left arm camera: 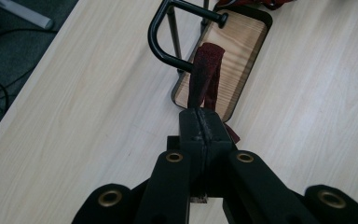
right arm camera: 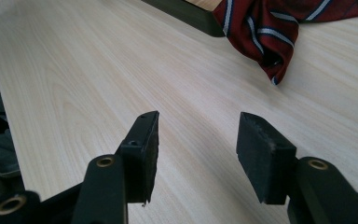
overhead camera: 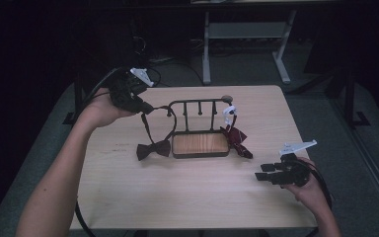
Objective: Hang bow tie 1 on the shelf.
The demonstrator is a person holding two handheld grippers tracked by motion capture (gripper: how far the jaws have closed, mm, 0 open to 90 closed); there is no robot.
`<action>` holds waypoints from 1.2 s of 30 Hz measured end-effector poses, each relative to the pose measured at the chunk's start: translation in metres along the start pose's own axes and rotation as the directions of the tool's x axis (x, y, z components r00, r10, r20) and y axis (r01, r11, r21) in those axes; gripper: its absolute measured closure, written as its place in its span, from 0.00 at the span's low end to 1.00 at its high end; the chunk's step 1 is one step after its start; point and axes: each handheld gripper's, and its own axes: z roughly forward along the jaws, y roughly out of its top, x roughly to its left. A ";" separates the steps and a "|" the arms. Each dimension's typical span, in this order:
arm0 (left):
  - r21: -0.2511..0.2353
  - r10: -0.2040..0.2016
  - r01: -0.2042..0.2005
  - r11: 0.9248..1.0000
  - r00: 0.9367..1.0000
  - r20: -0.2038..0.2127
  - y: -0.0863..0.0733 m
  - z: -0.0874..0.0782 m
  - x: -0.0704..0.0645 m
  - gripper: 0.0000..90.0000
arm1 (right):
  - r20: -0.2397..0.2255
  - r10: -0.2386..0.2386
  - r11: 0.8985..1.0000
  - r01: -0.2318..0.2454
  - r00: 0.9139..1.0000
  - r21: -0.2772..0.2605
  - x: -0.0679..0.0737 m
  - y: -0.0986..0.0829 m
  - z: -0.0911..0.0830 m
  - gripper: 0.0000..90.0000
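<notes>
Dim room, grey floor (overhead camera: 321,113). Light wood table (overhead camera: 187,187) centre; behind it a white-legged desk (overhead camera: 246,34), cables (overhead camera: 172,61) beside.

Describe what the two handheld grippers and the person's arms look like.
Both the left gripper and the right gripper are black, with brass-ringed holes along their jaws. Each carries a grey three-cornered plate and trails a black cable. The person's forearms are bare, no sleeves visible.

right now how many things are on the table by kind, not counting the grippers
dark maroon bow ties with a strap: 1
red striped bow ties: 1
black metal racks with a wooden tray base: 1
total: 3
The left gripper is shut on the strap; the right gripper is open.
</notes>
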 end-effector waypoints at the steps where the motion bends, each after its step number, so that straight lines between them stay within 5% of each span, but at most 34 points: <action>1: 0.001 -0.002 0.002 1.000 1.000 -0.002 0.001 0.000 0.001 1.00 | 0.000 -0.001 1.000 0.001 1.000 -0.002 0.000 0.000 0.000 0.54; 36: 0.082 -0.069 0.071 0.994 0.997 -0.031 0.018 0.027 0.033 0.99 | -0.006 0.004 1.000 -0.004 1.000 -0.016 0.000 0.000 -0.004 0.54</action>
